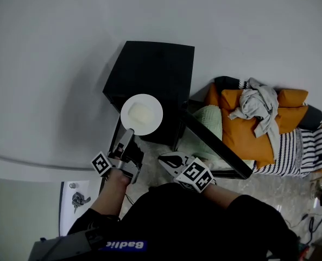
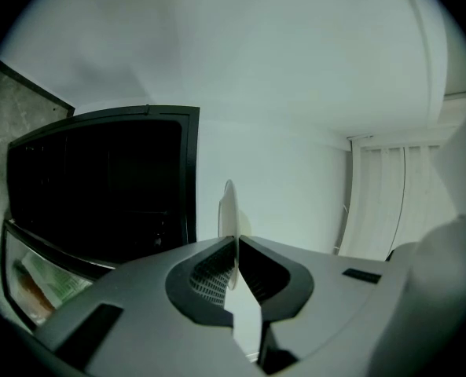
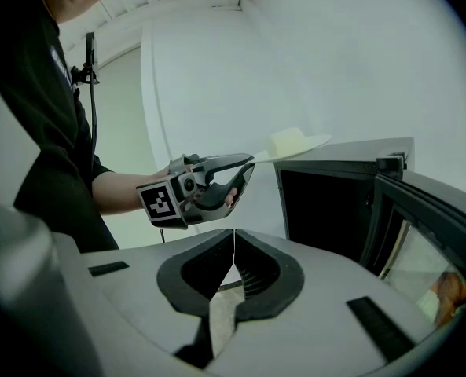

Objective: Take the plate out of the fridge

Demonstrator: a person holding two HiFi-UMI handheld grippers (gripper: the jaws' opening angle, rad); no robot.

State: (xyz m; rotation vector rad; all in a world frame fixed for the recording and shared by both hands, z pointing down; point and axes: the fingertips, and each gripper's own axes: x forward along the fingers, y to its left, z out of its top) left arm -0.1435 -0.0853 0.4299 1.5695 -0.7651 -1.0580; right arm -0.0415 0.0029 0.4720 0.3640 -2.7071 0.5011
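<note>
White plate [image 1: 157, 118] is out of the cavity and in the open air, pinched at its near rim by the left gripper [image 1: 129, 135]. Both jaws are pressed hard onto the edge, and the disc reaches out ahead of the tips, roughly level. A pale block of food [image 1: 141, 113] sits on top. Past the gripper's nose, beyond the plate, stands the black fridge [image 1: 152, 72], its inside dark. Its door [image 1: 218, 148] is swung wide on the right gripper's side. The right gripper [image 1: 166, 161] sits just beside the left one, jaws flat together with nothing between them. Off to its right are orange cushions [image 1: 242, 132] with a grey garment [image 1: 258, 105] heaped on top.
</note>
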